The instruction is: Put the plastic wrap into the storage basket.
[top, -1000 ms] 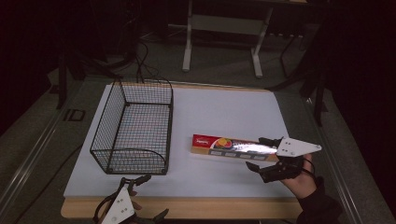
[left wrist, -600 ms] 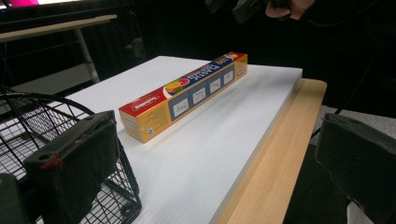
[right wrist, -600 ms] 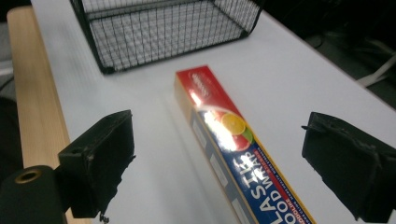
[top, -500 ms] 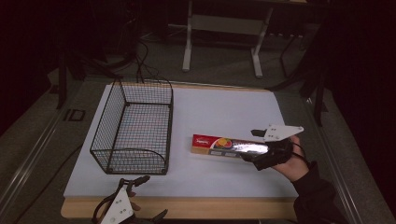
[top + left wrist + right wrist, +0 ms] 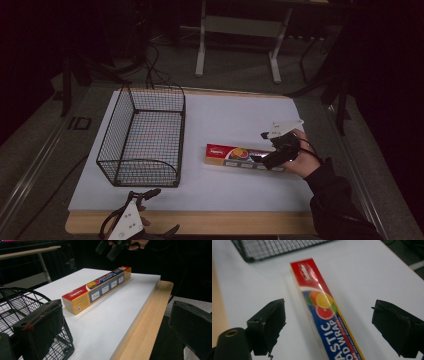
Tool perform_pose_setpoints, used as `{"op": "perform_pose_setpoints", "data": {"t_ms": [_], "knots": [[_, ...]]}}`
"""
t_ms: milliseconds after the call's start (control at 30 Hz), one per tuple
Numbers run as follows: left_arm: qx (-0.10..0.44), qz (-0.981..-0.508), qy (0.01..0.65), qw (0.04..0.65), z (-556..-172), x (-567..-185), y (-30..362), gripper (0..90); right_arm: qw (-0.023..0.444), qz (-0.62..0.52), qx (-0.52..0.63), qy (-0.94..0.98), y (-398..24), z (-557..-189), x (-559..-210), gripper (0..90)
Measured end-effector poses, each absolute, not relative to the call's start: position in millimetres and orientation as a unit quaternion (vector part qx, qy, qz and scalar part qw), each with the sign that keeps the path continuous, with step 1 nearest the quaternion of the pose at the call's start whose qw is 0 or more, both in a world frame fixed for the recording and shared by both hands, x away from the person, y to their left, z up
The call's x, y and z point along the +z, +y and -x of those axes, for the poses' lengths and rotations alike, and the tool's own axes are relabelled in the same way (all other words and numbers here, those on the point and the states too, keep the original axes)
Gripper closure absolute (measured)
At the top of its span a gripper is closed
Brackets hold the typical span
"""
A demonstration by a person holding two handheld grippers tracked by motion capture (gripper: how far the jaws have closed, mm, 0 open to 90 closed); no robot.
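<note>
White-topped counter with a pale wooden front edge, carrying a black wire-mesh basket at its left and a long, narrow red-and-blue plastic-wrap box lying flat near the middle-right, well apart from the basket. The basket was empty. Since a second earlier the right gripper had travelled from the box's right end to a position over it, and its fingers had just begun closing; in the right gripper view they stood wide on either side of the box, not touching it, so the box remained ungrasped on the counter. This placement suggested that a grasp of the box was imminent, probably for transfer to the basket. The left gripper rested at the counter's near edge beside the basket, its fingers spread wide and empty.
</note>
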State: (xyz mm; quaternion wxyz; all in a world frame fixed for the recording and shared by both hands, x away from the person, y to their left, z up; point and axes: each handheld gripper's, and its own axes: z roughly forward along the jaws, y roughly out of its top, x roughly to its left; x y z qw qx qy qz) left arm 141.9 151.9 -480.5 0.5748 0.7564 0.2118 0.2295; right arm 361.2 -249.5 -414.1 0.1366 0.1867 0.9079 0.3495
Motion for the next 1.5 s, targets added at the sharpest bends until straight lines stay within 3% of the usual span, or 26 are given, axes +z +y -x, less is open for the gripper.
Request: {"op": "perform_pose_setpoints", "data": {"t_ms": [733,1167,1500], "knots": [[0.234,-0.757,0.218,0.57,-139.4,-481.7,153.8,0.2,0.089,-0.183,0.25,0.947,-229.8,-399.7,-474.5,17.2],[0.237,-0.758,0.228,0.563,-137.3,-483.3,155.6,0.2,0.053,-0.157,0.203,0.965,-225.0,-413.2,-491.1,27.6],[0.237,-0.76,0.233,0.558,-138.1,-484.3,155.4,0.2,0.051,-0.117,0.162,0.978,-223.8,-416.8,-493.6,30.5]]}}
